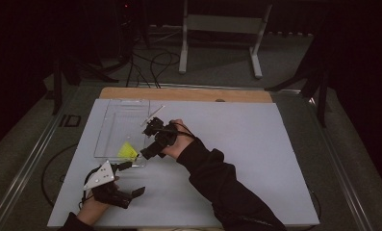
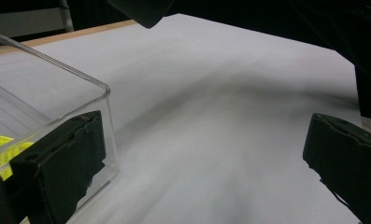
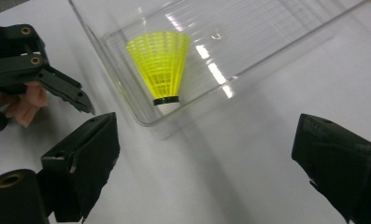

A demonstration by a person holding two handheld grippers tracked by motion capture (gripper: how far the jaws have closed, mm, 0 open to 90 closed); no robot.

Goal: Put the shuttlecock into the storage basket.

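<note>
A yellow shuttlecock point(image 3: 160, 65) lies in the clear tray point(image 1: 112, 120) (near corner); right gripper point(image 1: 156, 137) and left gripper point(image 1: 123, 180) flank it, both spread wide, seemingly poised to reach in.

Pretty dim room overall, most of the light lands on the white counter point(image 1: 236, 144), which has a strip of bare wood point(image 1: 184, 94) along its far edge. Metal rails point(image 1: 20, 175) run down both sides of it. Beyond that there's grey carpet floor point(image 1: 217, 67) with a mess of black cables point(image 1: 152, 62) snaking around, plus a white metal stand point(image 1: 222, 29) on two legs. Everything behind that just drops off into black.
</note>
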